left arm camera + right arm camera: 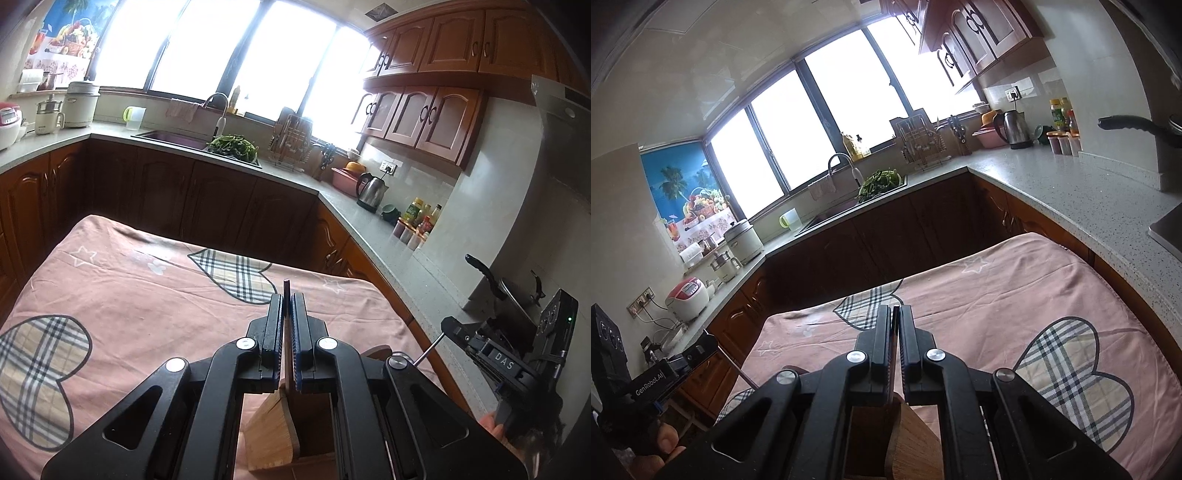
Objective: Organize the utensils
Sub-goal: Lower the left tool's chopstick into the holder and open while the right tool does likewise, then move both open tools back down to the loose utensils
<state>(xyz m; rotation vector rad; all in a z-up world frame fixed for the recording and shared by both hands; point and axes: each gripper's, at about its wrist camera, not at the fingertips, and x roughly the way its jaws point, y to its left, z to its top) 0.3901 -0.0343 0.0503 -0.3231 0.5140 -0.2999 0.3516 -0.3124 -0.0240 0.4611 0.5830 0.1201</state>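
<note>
Left tongs (287, 295) are clamped on a thin dark-tipped utensil (286, 286), held upright directly above the wooden holder (275, 432) at the bottom centre — judged an alignment for dropping it into a slot. Right tongs (896, 314) are likewise pinched together on a thin dark utensil edge (896, 312), above the same block (908, 443). The holder stands on the pink-clothed tabletop (147, 295). Legible writing: "DAS" (504, 361) at right of the left view; "GenRobot.AI" (650, 384) at lower left of the right view.
</note>
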